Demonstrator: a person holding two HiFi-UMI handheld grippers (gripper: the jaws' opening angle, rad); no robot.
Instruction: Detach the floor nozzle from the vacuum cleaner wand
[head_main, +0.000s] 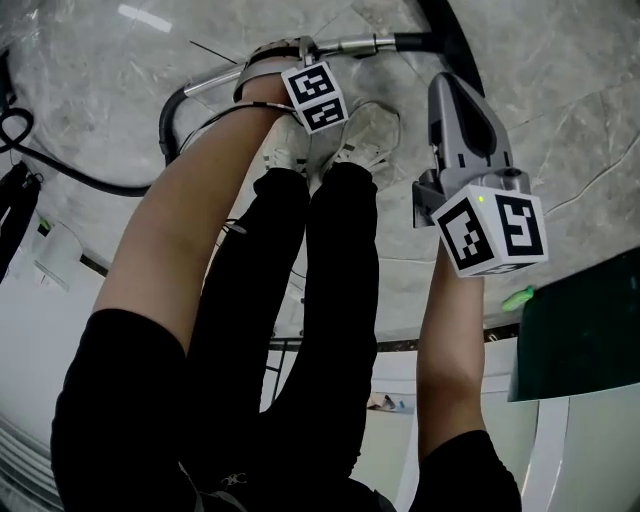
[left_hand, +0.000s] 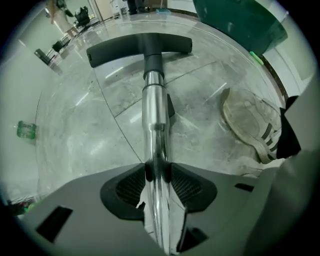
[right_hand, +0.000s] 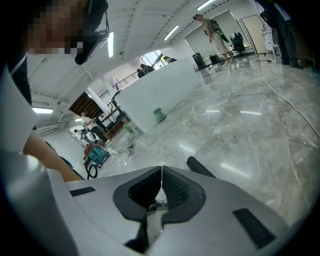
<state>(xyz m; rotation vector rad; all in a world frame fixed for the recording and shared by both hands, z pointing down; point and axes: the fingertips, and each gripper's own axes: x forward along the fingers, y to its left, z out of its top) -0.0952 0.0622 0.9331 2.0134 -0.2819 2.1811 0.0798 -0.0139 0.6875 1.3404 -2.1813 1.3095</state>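
- Judging by how things lie, the task is at its very start: the floor nozzle (left_hand: 140, 47) is still joined to the wand (left_hand: 155, 107), the black neck seated on the end of the shiny tube at the upper middle of the left gripper view.
- The wand lies along the stone floor (left_hand: 90, 130), running from the bottom centre of that view up to the nozzle's crossbar at the top.
- The left gripper (left_hand: 157, 172) points down over the wand. Its jaws stand wide, with the tube between the two pads; the pads sit just beside the tube and show no firm squeeze yet.
- The right gripper (right_hand: 161, 175) has its jaws fully together with nothing between them. In the head view it hangs at the upper right, near the nozzle end of the wand but apart from it.
- The person's shoes (head_main: 370, 135) stand just beside the wand, near the upper centre of the head view.
- Done so far: only the left gripper's placing astride the tube.
- Left to do, as I judge it: clamp the wand, take hold of the nozzle or its neck with the right gripper, and pull the two apart.
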